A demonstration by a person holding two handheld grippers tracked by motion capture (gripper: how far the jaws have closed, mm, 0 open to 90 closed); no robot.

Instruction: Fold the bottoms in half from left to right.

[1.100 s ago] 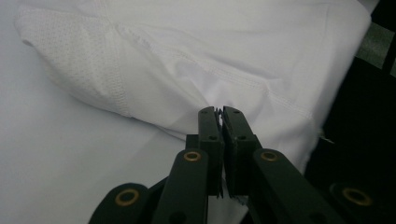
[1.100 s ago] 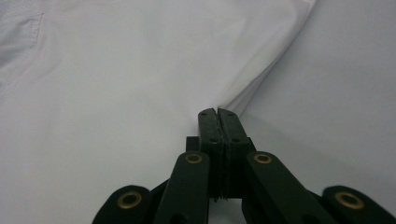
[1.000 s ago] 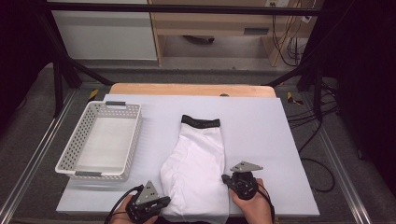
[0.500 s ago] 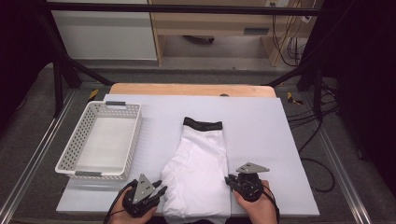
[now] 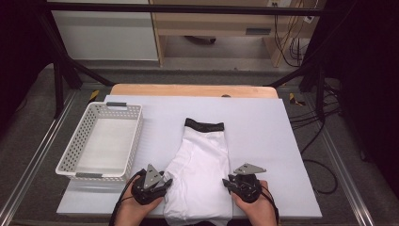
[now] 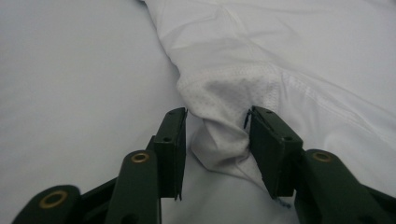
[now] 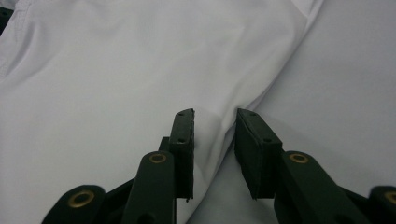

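White shorts (image 5: 202, 165) with a black waistband (image 5: 203, 125) lie flat on the white table (image 5: 263, 127), waistband at the far end. My left gripper (image 5: 165, 182) sits at the shorts' near left edge. Its jaws have just been opening, and a bunched fold of the white fabric (image 6: 219, 135) stands loosely between them (image 6: 217, 114). My right gripper (image 5: 227, 182) is at the shorts' near right edge. Its jaws have also just been opening (image 7: 215, 114), and the cloth's edge (image 7: 219, 126) lies between them without being pinched.
A white perforated basket (image 5: 70, 160) stands on the table's left side, close to my left hand. A wooden board (image 5: 193, 90) runs along the far edge. Cables (image 5: 324, 117) hang off to the right of the table.
Both grippers were shut on the shorts' near edges and have opened, letting go of the cloth. The left gripper has shifted a little away from the near table edge. The right hand stayed put.
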